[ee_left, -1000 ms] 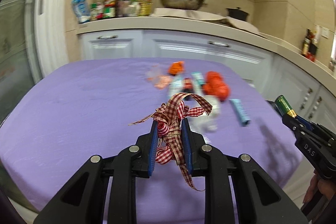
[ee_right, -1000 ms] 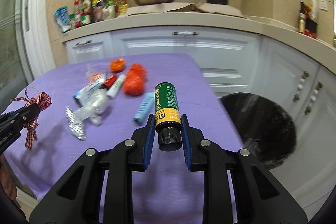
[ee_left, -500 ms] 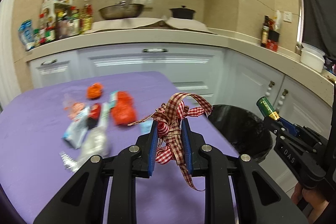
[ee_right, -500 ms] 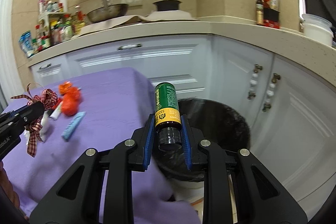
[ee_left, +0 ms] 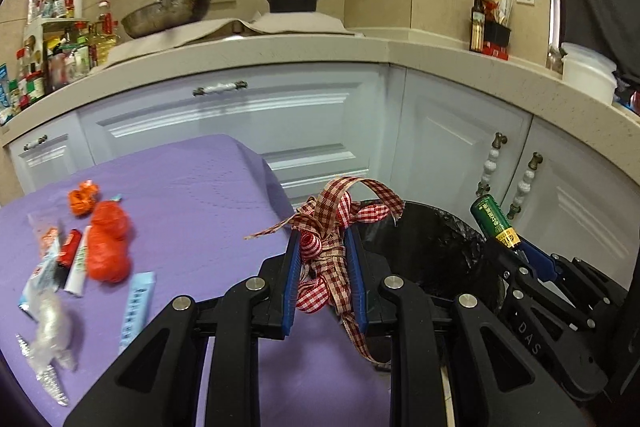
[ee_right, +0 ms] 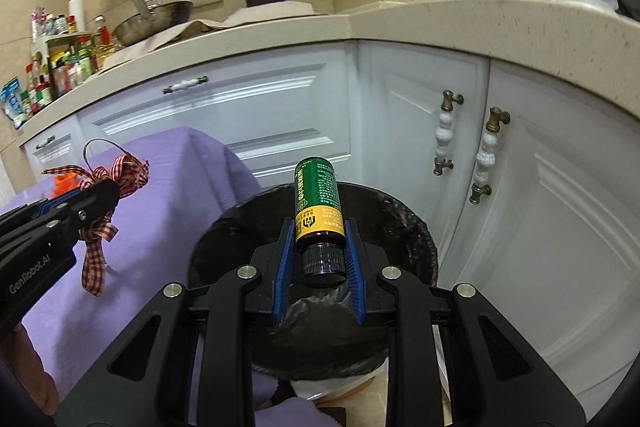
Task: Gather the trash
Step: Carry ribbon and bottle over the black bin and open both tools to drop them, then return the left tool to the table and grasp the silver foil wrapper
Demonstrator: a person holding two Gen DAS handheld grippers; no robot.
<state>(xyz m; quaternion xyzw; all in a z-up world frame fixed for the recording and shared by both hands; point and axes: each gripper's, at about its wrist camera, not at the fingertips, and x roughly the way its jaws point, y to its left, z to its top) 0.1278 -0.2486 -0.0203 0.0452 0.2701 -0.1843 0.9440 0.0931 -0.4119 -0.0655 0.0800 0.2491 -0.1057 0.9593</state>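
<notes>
Left gripper clamped narrowly on a red-and-white checked ribbon bow, poised at the corner of the purple-clothed table beside the round black-lined trash bin. Right gripper pinched on a small green-and-yellow labelled bottle with a black cap, held cap-first above the bin's open mouth. On the cloth: crumpled red plastic, a light-blue wrapper and clear film.

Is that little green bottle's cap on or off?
On. The green bottle has its black ribbed cap screwed on, facing the camera between the right gripper's blue pads.
</notes>
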